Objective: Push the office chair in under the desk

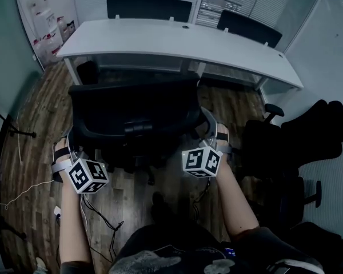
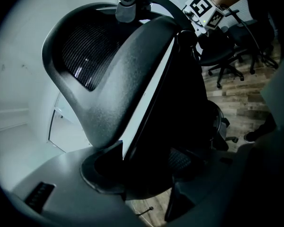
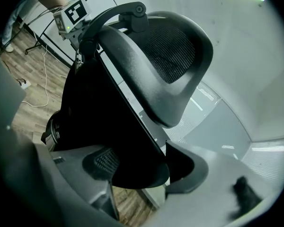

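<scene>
Head view: both grippers hold the chair [image 1: 134, 110], which stands just in front of the desk [image 1: 177, 39].
The left gripper [image 1: 74, 158] is clamped on the left edge of the backrest [image 1: 131, 104], and the right gripper [image 1: 208, 147] is clamped on its right edge. In each gripper view the dark edge of the backrest sits between the two jaws, and the mesh headrest [image 2: 83, 56] rises above. The chair faces the desk on the wooden floor [image 1: 34, 124]. Its seat is not yet under the white desktop; the top of the backrest lies near the front edge of the desk. More black chairs [image 1: 286, 147] stand at the right.
</scene>
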A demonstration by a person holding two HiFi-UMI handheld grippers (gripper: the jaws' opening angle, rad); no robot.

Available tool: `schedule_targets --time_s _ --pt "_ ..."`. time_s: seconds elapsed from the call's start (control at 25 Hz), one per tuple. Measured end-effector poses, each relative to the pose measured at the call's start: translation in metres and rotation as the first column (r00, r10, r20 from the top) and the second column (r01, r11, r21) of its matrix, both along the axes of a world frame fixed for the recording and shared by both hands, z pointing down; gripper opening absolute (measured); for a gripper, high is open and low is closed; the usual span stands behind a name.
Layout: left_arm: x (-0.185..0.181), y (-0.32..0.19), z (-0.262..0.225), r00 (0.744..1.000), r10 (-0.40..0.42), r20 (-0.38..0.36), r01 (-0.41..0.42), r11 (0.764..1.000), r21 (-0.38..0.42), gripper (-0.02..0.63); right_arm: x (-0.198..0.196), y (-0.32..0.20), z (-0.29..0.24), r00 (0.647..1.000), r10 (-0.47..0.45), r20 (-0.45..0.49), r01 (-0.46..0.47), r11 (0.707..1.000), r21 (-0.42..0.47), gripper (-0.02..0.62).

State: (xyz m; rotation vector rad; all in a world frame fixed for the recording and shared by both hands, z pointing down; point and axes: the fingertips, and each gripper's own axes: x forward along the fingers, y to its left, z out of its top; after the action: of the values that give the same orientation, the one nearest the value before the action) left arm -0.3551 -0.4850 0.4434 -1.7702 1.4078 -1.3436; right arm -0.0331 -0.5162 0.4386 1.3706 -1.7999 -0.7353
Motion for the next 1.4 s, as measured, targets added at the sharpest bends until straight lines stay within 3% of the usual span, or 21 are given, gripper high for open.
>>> schedule_targets --time_s 0.4,0.76,1.4 --pt "-0.014 -0.091 0.023 1.000 -0.021 0.009 0.021 1.000 0.012 0.264 -0.014 -0.084 0.020 0.999 -0.033 0.008 0.033 0.999 0.023 0.291" --pt "-0.025 -0.195 0.013 1.000 0.007 0.012 -0.007 0.999 0.035 0.265 -0.023 -0.178 0.010 0.999 -0.027 0.020 0.026 0.999 0.035 0.291" --pt "-0.055 -0.356 0.016 0.995 0.103 0.011 -0.103 0.994 0.029 0.264 -0.054 -0.310 0.013 0.997 0.080 0.015 -0.080 0.997 -0.003 0.291"
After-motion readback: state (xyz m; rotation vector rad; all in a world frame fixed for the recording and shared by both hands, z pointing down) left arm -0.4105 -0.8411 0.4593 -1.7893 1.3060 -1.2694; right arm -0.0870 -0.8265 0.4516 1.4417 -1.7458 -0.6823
